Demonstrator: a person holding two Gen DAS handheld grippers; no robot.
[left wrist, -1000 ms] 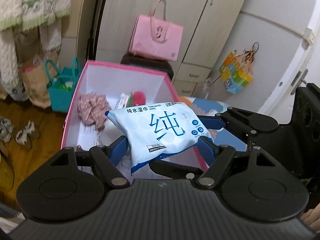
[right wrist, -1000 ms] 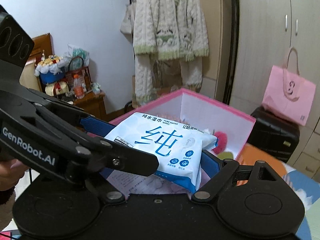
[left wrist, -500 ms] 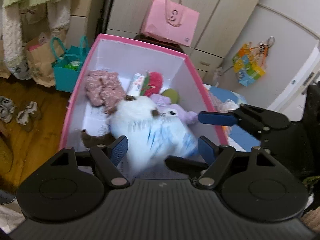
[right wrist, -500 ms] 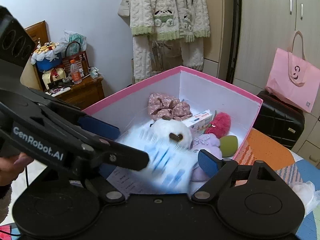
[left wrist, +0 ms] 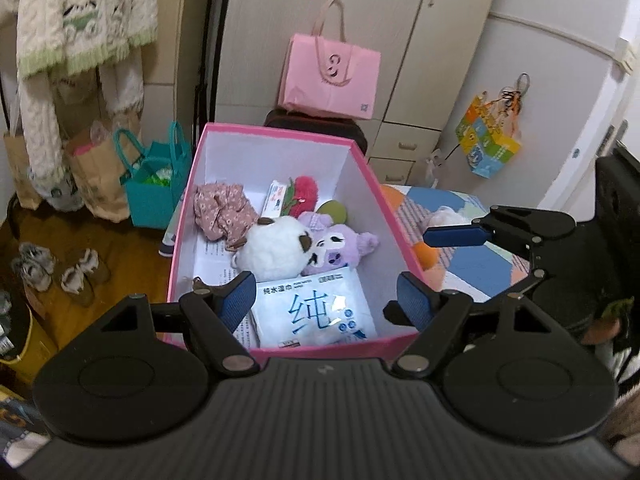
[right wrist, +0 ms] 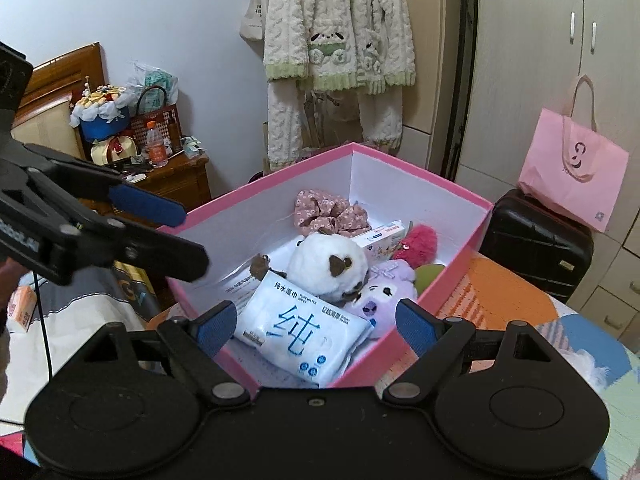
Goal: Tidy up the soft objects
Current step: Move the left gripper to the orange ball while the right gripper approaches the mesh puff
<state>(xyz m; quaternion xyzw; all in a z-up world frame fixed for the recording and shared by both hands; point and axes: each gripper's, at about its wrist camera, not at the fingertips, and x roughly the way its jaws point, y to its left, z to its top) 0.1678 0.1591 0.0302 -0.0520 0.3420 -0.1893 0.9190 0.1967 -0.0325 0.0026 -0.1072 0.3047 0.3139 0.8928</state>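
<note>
inside the pink box [left wrist: 382, 196], at its near end, the wipes pack [left wrist: 314, 310] lay flat, touching the white plush [left wrist: 276, 248] and purple plush [left wrist: 338, 246] just beyond it. both the left tongs [left wrist: 326, 300] and right tongs [right wrist: 316, 324] hovered released above the box, grasping nothing.

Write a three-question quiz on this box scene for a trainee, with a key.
1. True or false: the wipes pack lies inside the pink box.
2. Which toy touches the white plush? A) purple plush B) a yellow duck C) a blue robot
3. Fill in: both the left gripper and the right gripper are ____.

Key: 1 true; 2 A; 3 open, nothing between the fingers.
</note>
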